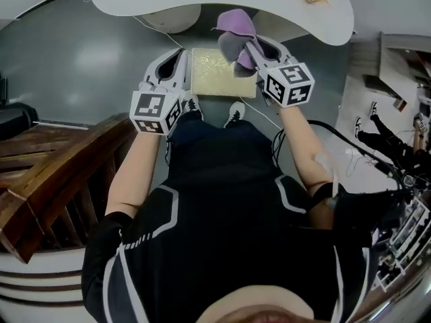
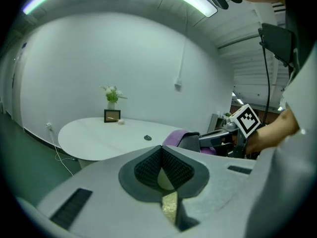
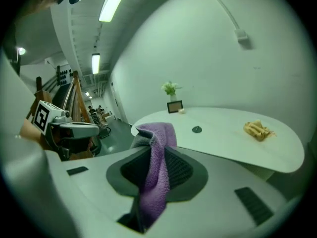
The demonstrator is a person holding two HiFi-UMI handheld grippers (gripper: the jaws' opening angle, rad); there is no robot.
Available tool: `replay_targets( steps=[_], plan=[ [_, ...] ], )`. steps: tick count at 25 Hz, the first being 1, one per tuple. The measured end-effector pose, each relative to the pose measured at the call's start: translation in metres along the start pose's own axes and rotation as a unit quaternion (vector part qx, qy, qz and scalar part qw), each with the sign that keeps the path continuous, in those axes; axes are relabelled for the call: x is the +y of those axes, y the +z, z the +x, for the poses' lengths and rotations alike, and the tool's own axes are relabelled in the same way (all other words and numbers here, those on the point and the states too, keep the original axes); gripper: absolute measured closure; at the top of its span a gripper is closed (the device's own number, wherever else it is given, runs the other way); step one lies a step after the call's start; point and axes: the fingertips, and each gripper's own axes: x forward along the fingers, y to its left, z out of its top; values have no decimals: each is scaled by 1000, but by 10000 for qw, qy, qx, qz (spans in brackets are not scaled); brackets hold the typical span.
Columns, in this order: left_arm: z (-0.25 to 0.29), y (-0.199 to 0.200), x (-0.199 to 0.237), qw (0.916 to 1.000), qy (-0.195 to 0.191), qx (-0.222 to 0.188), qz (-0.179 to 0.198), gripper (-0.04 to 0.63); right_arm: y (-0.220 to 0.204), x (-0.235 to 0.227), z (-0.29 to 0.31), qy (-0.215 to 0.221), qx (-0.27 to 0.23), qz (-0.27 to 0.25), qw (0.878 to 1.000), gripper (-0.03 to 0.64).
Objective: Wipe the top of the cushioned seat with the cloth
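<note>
Extending both forearms [image 1: 138,173] forward above yellow cushioned seat [image 1: 212,79]; right tongs [image 1: 246,46] clamped on bunched, drooping purple cloth [image 1: 236,27]; left tongs [image 1: 178,56] pressed together, empty, at seat's left edge.

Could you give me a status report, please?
Left claw shut, empty. Right claw shut on purple cloth, over far corner of cushioned seat. Seat top bare.

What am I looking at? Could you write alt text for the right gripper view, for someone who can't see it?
A purple cloth is pinched between the right gripper's dark ribbed fingers, its end flopping over the top. Beyond stands a white oval table with a small plant, a picture frame and a yellow crumpled item.
</note>
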Motion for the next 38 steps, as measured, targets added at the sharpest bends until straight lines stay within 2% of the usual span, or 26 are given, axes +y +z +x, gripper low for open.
replay_targets(
  steps=[3, 5, 9, 11, 14, 23, 27, 29, 32, 34, 38],
  plan=[
    [10, -41, 13, 9976, -52, 480, 496, 591, -47, -2, 41, -57, 373, 316, 9988, 532],
    [16, -67, 20, 9955, -26, 792, 515, 591, -75, -3, 70, -1, 641, 349, 9973, 532],
    [22, -121, 26, 9936, 140, 1119, -38, 591, -133, 4, 124, 277, 1056, 300, 9936, 532],
    [32, -152, 40, 9898, 497, 1256, -455, 592, -166, -1, 151, 322, 1318, 285, 9903, 532],
    [39, -195, 58, 9798, 1001, 1423, -991, 592, -215, -4, 189, 369, 1637, 284, 9854, 534],
    [41, -295, 72, 9627, 1272, 2032, -1251, 591, -332, 3, 296, 427, 2376, 248, 9701, 535],
    [44, -317, 83, 9616, 1233, 2224, -1037, 592, -363, -3, 324, 217, 2529, 483, 9660, 535],
    [47, -324, 87, 9589, 1336, 2237, -1121, 591, -373, -6, 331, 120, 2591, 472, 9646, 535],
    [54, -331, 78, 9566, 1306, 2275, -1271, 592, -379, -5, 326, 218, 2635, 224, 9641, 538],
    [65, -331, 69, 9585, 1165, 2325, -1172, 591, -379, -8, 322, 322, 2699, 88, 9623, 538],
    [88, -321, 50, 9648, 889, 2265, -1000, 592, -382, -23, 313, 291, 2807, 252, 9590, 540]
  ],
)
